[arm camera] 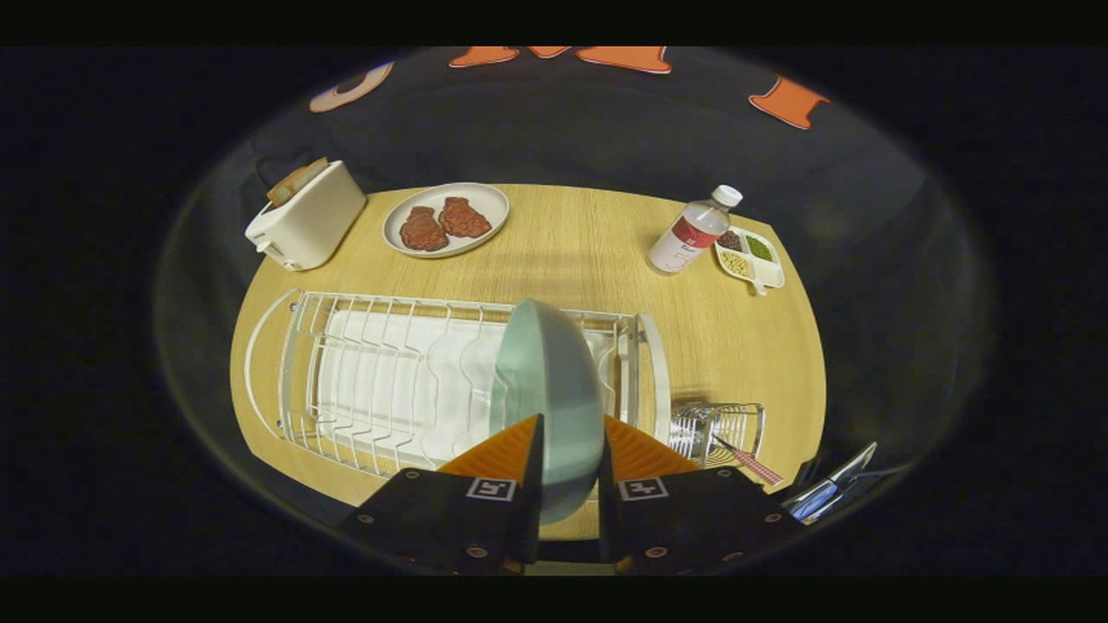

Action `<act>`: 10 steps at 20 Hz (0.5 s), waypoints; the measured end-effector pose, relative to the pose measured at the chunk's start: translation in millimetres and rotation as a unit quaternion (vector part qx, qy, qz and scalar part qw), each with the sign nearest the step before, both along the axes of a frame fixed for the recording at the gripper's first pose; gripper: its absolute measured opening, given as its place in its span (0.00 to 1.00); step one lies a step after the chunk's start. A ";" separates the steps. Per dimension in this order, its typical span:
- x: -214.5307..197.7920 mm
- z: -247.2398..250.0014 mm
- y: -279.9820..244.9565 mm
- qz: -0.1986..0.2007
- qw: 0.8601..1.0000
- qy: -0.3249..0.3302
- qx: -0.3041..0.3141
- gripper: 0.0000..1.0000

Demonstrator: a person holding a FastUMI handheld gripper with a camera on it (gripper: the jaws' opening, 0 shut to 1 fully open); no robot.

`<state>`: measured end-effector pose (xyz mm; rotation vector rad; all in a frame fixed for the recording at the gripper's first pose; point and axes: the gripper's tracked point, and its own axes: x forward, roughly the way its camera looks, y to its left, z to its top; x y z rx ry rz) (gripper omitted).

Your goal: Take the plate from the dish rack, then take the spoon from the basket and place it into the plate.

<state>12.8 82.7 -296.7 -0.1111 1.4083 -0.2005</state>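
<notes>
A white toaster (305,216) stands at the far left of the round wooden table (589,251), bread poking from its slot. Right of it, a pale oval dish (447,219) carries two reddish-brown pieces whose make is hard to tell. Nearer, the white wire dish rack (381,381) stretches across the table over a white tray, its near edge partly cut off behind the gripper's black body. At the rack's right end the pale green plate (547,381) stands on edge; its lower rim is hidden between the orange fingers (506,450). The gripper (570,454) has its jaws closed against the plate, one finger on each face. Just right of the rack, a small wire basket (718,428) holds the spoon (749,463), whose patterned handle sticks out toward the near right while its bowl is lost among the wires. At the far right stand a clear bottle (694,232) with a white cap and red label, and a divided white tray (751,257) of dark, green and yellow bits, too small to identify. A blue-and-white object at the near right table edge is cut off and unclear. Black cloth walls the booth behind the table.
</notes>
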 end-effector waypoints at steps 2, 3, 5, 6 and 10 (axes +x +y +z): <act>9.6 5.8 -5.3 -0.005 1.000 -0.021 -0.021 0.25; 13.7 9.8 -8.2 -0.005 0.999 -0.031 -0.033 0.25; 21.3 19.2 -15.7 0.003 0.997 -0.050 -0.062 0.24; 23.3 24.2 -19.5 0.005 0.996 -0.056 -0.076 0.23; 22.3 37.0 -23.9 -0.019 0.994 -0.079 -0.071 0.21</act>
